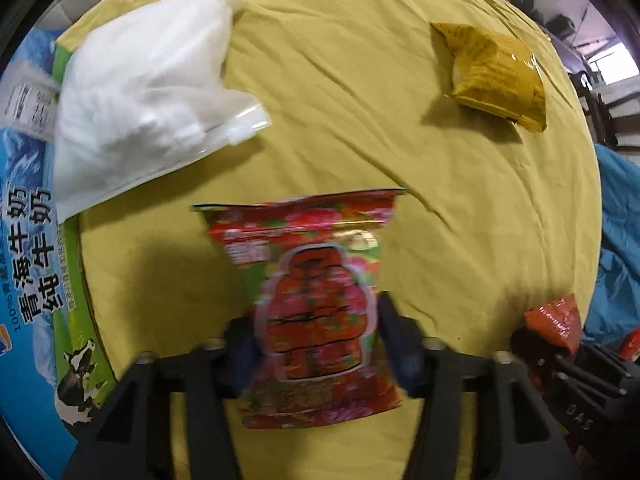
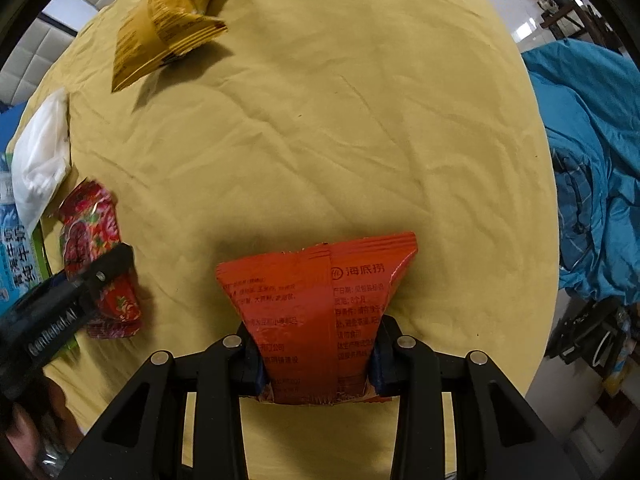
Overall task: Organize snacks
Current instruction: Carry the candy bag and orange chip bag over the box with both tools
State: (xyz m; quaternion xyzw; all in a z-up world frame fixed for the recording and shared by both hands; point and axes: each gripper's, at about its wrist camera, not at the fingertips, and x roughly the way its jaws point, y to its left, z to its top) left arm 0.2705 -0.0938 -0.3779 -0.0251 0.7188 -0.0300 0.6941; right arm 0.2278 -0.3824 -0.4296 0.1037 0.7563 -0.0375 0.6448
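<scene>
My left gripper (image 1: 316, 344) is shut on a red floral snack bag (image 1: 316, 304), which stands up between its fingers above the yellow cloth (image 1: 360, 120). My right gripper (image 2: 320, 356) is shut on an orange-red snack bag (image 2: 320, 304) with printed text. In the right wrist view the floral bag (image 2: 96, 248) and the left gripper (image 2: 100, 276) show at the left edge. A yellow snack bag (image 1: 496, 72) lies farther off on the cloth; the same yellow bag (image 2: 160, 28) sits at upper left in the right wrist view.
A white clear-plastic zip bag (image 1: 140, 104) lies at the left, partly over a blue and green milk carton box (image 1: 36, 280). A crumpled blue blanket (image 2: 592, 184) is beyond the right edge of the round cloth-covered surface. Furniture stands farther right.
</scene>
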